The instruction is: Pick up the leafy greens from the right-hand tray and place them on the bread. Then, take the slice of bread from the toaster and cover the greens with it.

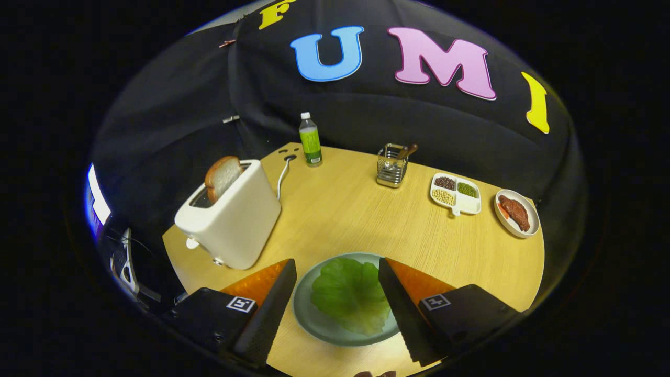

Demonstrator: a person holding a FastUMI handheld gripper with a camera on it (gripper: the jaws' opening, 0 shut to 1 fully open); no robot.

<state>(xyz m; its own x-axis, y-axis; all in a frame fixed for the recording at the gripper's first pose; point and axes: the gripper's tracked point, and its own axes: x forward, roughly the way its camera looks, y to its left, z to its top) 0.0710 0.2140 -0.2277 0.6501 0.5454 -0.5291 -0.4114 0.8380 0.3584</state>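
Note:
A leaf of green lettuce (349, 294) lies on a round grey-green plate (309, 319) directly between my fingers. Whatever lies under the leaf is hidden. My gripper (337, 267) hangs above the plate, open, with nothing pressed between its fingers. To the left, beyond the left finger, stands a white toaster (233, 217) with one slice of bread (222, 177) sticking up out of its slot.
On the round wooden table (356, 220), far side: a green bottle (310, 140), a wire holder with utensils (392, 165), a white divided tray of beans (455, 195) and a small plate with meat (516, 212) to the right. The toaster's cable (282, 175) trails back.

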